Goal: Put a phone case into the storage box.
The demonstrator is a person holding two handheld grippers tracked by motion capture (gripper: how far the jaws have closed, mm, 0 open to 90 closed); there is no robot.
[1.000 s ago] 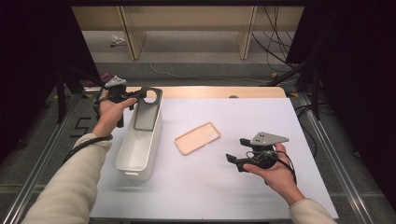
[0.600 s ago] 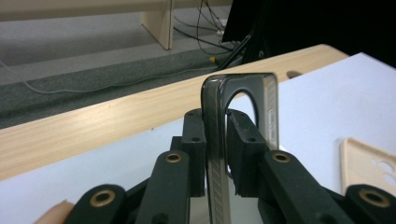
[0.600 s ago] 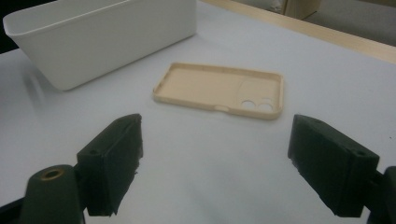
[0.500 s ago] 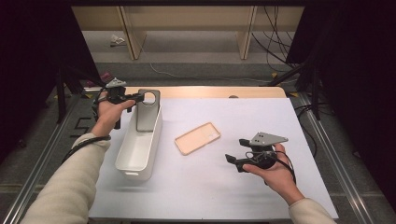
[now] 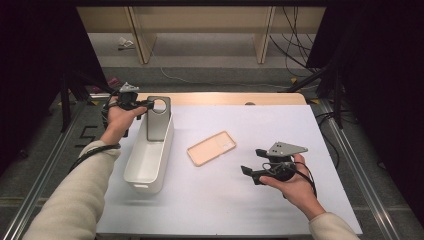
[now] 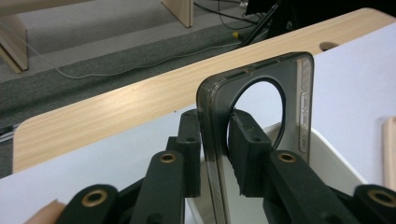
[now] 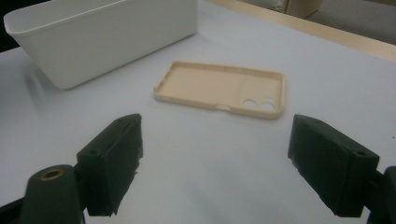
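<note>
Nearest you, on the right, your right gripper hovers just above the white counter with its jaws spread wide and nothing between them, aimed at the beige plastic phone case. That case lies flat, open side up, on the counter's middle, just right of the bin.

Farther off on the left, your left gripper stands at the far end of the long white plastic bin. The smoky grey translucent phone case with the big round camera cut-out stands upright on its end inside that far end of the bin, its top above the rim. It sits between the gripper's pads, whose jaws have just been opening — a sliver of gap shows on each side, so the grip reads as let go or very nearly so.

You seem to be at the release step of putting the grey case into the bin. The next move calls for opening a little wider and drawing the left gripper back without knocking the case over — then the right gripper can take the beige case by a long edge.

Count: two phone cases, one bin, two grippers.
</note>
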